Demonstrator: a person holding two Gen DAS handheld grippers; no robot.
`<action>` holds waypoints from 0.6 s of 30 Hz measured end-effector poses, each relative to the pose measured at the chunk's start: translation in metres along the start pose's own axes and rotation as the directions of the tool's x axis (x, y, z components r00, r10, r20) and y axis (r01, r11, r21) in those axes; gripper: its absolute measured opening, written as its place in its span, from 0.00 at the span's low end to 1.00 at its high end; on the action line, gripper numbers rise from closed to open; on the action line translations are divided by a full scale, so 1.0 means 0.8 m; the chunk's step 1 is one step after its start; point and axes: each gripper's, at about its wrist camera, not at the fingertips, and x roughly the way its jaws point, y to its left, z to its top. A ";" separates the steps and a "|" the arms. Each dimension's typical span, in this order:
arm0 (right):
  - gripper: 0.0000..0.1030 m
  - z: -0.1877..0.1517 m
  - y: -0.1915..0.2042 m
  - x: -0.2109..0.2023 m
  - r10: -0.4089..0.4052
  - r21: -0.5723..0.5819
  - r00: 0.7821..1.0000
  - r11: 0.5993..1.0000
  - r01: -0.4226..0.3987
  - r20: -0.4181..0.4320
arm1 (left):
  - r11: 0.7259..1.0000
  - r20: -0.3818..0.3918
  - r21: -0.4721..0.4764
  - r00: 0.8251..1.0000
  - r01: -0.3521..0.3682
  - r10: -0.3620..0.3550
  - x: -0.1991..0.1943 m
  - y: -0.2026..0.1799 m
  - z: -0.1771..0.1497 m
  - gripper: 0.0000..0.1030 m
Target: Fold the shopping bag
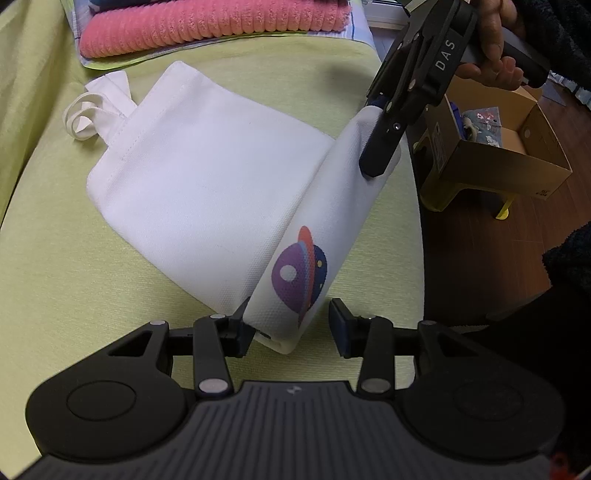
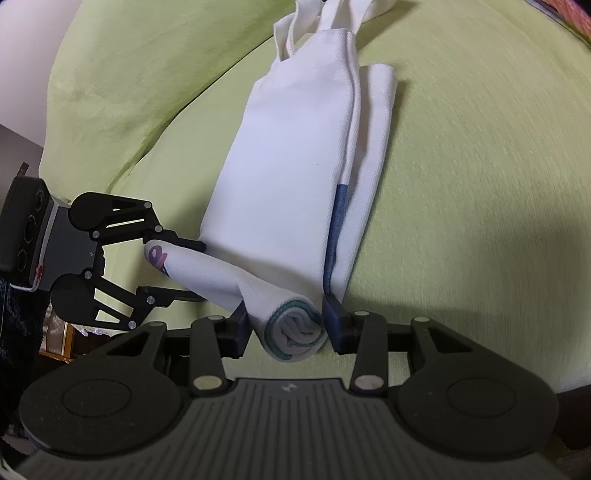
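White shopping bag point(image 1: 207, 177), bottom rolled; right gripper point(image 2: 288, 325) grasps roll, left gripper point(image 1: 291, 328) seemingly released.

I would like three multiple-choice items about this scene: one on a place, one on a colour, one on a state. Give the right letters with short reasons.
1. Where does the folded pink ribbed towel lie?
A) beyond the white canvas shopping bag, at the far end
B) on the floor
C) under the bag

2. What colour is the cloth cover under the bag?
A) grey
B) light green
C) red

3. How do the jaws of the left gripper stand?
A) shut on a handle
B) open around the bag's printed corner
C) far from the bag

Answers:
1 A, the towel shows past the bag's handles.
2 B, light green shows all around the bag.
3 B, there is a clear gap beside the corner, while the right gripper clamps the fold.
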 end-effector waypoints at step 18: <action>0.33 0.016 -0.005 0.004 -0.050 0.099 0.998 0.994 0.053 -0.041 | 0.997 0.009 -0.024 0.997 -0.078 0.078 -0.007 -0.008 -0.006 0.47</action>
